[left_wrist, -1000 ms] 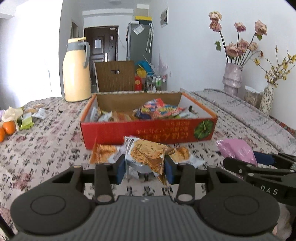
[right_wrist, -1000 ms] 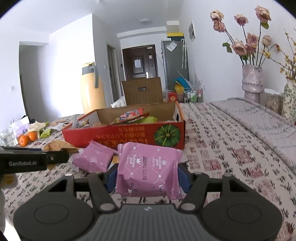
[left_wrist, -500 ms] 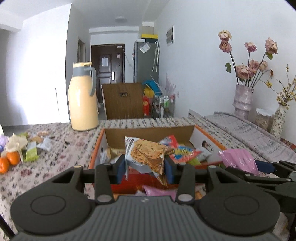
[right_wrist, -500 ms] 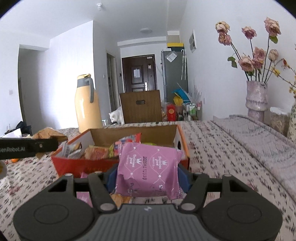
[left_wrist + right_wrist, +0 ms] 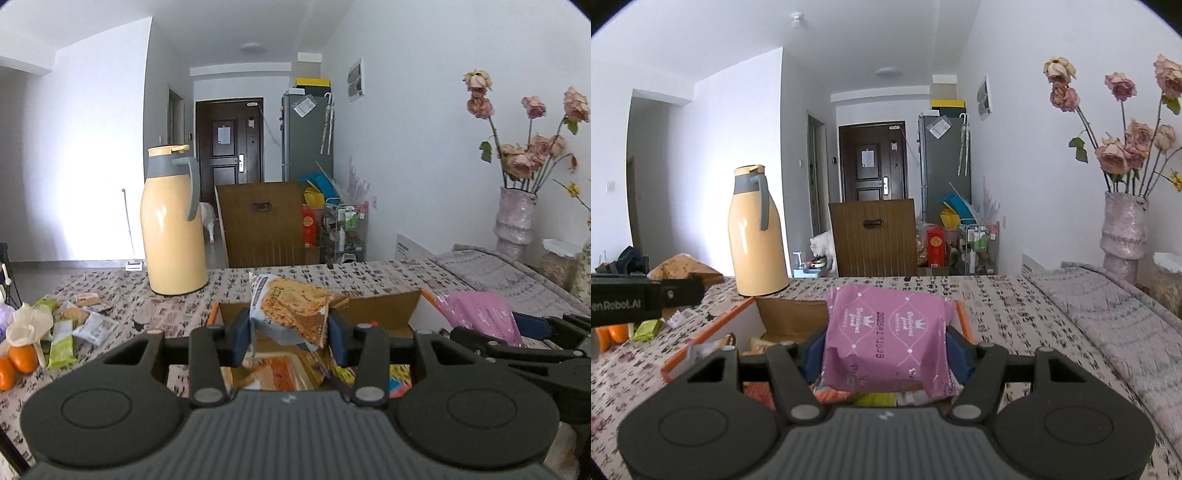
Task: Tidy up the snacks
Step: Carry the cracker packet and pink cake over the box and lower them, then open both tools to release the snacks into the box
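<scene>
My left gripper [image 5: 289,334] is shut on an orange and silver snack packet [image 5: 291,310] and holds it above the open cardboard box [image 5: 380,308]. My right gripper [image 5: 884,352] is shut on a pink snack packet [image 5: 886,332] and holds it above the same box [image 5: 713,332], at its right side. The pink packet [image 5: 480,314] and the right gripper also show at the right of the left wrist view. Several snack packets lie inside the box under both grippers.
A tall yellow thermos [image 5: 171,221] stands on the table behind the box. Loose snack bars [image 5: 74,325] and oranges [image 5: 22,358] lie at the left. Vases of dried flowers [image 5: 1123,229] stand at the right, by a folded cloth [image 5: 1108,295].
Both grippers have risen and moved forward from the table in front of the box to above its inside, each still holding its packet.
</scene>
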`<state>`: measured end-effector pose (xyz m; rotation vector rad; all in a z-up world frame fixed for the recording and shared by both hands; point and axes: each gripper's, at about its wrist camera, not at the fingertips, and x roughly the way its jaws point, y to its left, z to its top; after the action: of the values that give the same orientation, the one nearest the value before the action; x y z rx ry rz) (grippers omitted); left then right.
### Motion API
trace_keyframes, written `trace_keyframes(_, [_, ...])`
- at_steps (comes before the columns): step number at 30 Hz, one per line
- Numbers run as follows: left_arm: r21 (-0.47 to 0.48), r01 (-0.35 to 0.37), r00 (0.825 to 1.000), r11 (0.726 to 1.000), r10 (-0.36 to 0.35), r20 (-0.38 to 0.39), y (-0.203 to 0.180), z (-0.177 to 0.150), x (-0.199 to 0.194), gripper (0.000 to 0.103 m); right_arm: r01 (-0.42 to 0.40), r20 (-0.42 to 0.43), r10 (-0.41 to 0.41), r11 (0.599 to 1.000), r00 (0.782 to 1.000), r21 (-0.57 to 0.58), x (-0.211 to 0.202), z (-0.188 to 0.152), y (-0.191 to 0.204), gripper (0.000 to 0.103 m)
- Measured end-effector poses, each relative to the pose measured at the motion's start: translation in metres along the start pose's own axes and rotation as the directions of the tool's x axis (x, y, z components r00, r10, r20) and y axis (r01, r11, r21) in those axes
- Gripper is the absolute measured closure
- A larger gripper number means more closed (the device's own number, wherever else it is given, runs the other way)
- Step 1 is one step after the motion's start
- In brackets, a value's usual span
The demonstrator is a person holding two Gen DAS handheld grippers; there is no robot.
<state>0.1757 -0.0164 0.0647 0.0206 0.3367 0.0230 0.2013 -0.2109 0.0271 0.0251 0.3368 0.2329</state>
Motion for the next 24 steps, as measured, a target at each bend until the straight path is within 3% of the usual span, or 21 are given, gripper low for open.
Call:
trace_keyframes(9, [-0.030,-0.057,0.998,0.998,0.056,-0.024,0.007,-0.003,0.054,0.060,0.032,-0.040,-0.030,0.998,0.999,0.047,0.054,0.007,-0.009,0.039])
trace_keyframes(19, [-0.036,-0.032,0.996,0.999,0.029,-0.086,0.018,-0.025,0.075,0.060,0.018,-0.116,-0.014,0.999,0.993,0.034,0.077,-0.015,-0.009,0.039])
trace_keyframes(22, [-0.048,-0.040,0.996,0.998,0.036,-0.086,0.020,-0.026,0.075,0.054,0.012,-0.110,-0.008,0.999,0.994,0.034,0.074,-0.016,-0.009,0.035])
trace_keyframes(24, [-0.057,-0.050,0.996,0.997,0.046,-0.078,0.020,-0.025,0.073,0.038,0.008,-0.094,-0.004,0.999,0.996,0.041,0.070,-0.016,-0.009,0.029])
